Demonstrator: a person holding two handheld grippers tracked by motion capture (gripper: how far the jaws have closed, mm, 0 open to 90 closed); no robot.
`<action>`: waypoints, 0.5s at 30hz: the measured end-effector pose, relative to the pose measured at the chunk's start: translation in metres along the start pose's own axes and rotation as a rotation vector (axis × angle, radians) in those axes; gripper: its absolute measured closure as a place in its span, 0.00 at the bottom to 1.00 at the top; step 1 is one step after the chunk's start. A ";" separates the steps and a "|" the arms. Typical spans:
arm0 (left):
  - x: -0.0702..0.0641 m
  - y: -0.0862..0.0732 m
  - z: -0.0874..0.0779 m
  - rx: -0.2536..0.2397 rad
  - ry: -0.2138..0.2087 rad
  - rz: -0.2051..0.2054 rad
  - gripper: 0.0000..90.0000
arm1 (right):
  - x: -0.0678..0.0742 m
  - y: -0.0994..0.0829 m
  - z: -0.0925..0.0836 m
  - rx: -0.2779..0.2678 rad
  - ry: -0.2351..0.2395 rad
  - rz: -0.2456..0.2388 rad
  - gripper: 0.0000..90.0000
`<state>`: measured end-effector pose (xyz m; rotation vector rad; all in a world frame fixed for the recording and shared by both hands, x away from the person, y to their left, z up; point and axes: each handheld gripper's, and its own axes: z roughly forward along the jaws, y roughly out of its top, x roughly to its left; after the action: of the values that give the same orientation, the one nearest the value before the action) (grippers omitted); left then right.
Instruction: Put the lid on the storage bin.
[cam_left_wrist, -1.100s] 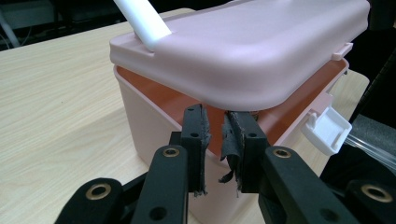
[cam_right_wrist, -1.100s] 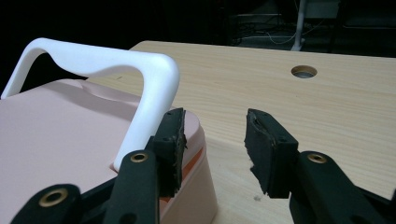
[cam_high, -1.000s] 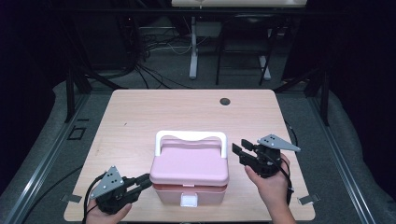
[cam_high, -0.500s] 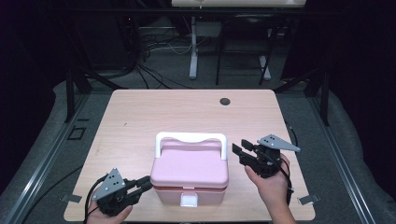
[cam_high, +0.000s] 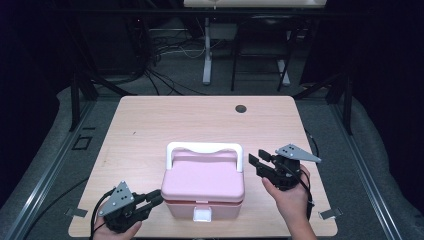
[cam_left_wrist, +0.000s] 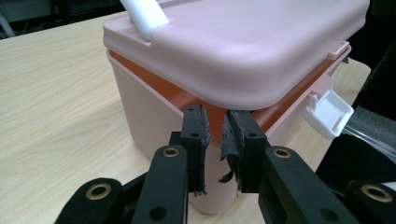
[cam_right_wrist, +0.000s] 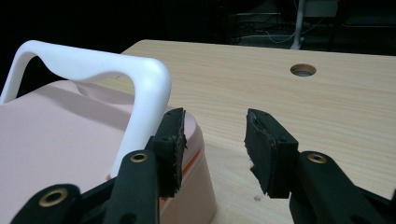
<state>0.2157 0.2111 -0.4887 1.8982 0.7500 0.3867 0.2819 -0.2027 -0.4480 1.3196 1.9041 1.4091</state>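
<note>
Left gripper (cam_high: 156, 199) and right gripper (cam_high: 256, 162) flank a pink box (cam_high: 204, 187) at the near edge of the table (cam_high: 150, 125).

The left gripper's jaws stand a narrow gap apart with nothing between them; their tips sit at the box's near left corner, just under the lid (cam_left_wrist: 243, 42), and contact cannot be confirmed. The right gripper's jaws are partly open and empty, level with the right end of the white handle (cam_right_wrist: 93, 70), just beside it. The box is a rounded pink container with an orange band showing at the seam below the lid; its contents are hidden. The handle stands upright across the rear of the lid. A white latch (cam_high: 203, 215) sits at the front centre and projects outward in the left gripper view.
</note>
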 end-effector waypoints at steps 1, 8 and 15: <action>0.000 0.000 0.000 0.001 0.001 0.003 0.86 | 0.000 0.000 0.000 0.002 0.000 0.000 0.64; -0.002 -0.001 -0.001 0.004 0.007 0.006 0.86 | 0.000 0.000 0.000 0.001 0.000 0.003 0.64; -0.001 -0.002 -0.001 0.015 0.006 0.008 0.86 | -0.001 -0.001 0.001 0.004 -0.001 0.003 0.64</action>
<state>0.2132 0.2115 -0.4904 1.9156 0.7520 0.3924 0.2827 -0.2031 -0.4490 1.3256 1.9058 1.4063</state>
